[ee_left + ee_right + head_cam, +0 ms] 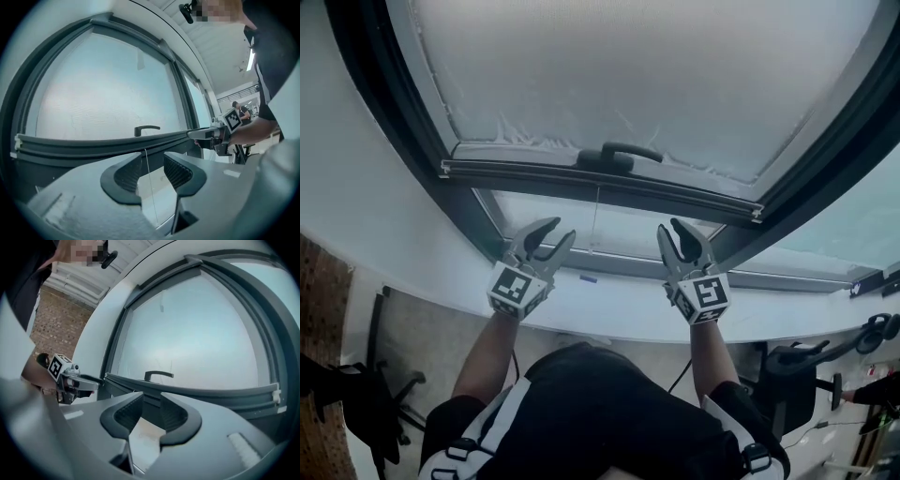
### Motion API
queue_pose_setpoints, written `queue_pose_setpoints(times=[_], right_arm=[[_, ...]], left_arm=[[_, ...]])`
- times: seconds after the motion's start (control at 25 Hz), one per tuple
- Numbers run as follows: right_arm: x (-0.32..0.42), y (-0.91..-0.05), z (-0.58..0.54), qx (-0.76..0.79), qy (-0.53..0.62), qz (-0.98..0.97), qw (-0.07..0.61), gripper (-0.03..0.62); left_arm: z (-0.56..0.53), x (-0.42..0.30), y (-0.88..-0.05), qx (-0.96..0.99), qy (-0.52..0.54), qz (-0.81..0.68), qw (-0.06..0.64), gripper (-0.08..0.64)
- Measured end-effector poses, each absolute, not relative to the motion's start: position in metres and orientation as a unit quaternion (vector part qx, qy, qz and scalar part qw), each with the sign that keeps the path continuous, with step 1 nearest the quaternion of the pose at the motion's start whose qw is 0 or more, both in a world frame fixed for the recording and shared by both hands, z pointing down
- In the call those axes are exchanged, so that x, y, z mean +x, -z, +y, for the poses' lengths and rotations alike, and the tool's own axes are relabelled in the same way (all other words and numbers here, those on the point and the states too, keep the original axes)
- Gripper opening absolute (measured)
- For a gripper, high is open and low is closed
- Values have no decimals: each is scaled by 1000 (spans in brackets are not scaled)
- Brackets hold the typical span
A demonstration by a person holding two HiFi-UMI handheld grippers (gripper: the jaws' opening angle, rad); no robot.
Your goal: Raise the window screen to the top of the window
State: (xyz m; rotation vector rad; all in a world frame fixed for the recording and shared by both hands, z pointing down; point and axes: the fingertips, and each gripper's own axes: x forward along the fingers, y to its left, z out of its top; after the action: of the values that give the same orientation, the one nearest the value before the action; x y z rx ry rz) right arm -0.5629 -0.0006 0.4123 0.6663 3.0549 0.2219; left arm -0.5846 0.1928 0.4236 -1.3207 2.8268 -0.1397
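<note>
I operate at a white window sill [609,314] under a dark grey window frame [389,122], set in a white wall [356,216].

Hazards, as I judge them:
- Neither gripper holds anything, so the screen is unsupported. If its bar is loose, it could slip.
- A lift at one end only would likely cock the bar in its tracks and jam it.
- A closing jaw could snag the thin white pull cord [595,216] hanging between the grippers.

Nearest me, the left gripper [564,229] and the right gripper [668,227] both have their jaws released, with nothing between the pads. Just above and beyond them, untouched, lies the dark grey bottom bar [525,175] of the translucent grey mesh window screen [656,66]. Its black handle [619,153] sits midway between the two grippers, farther up. The bar stands low in the opening.
</note>
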Motion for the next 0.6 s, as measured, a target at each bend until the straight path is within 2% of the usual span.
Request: queue_pose_setpoints(times=[0.16,0.32,0.44,0.6], right_arm=[[-578,-416,17,226,-150,962,-26,174],[-590,-422,30,209,-263,939,-67,239],[-603,-438,26,194,-330,919,-96,252],[-610,-443,25,197,-332,914,-121,256]], left_arm=[[188,-599,-423,-448,114,887,8,188],[180,-617,-428,-453,213,866,-2,190],[175,-632,-430,-447,307,840,14,189],[173,-644,-427,-420,415,806,29,190]])
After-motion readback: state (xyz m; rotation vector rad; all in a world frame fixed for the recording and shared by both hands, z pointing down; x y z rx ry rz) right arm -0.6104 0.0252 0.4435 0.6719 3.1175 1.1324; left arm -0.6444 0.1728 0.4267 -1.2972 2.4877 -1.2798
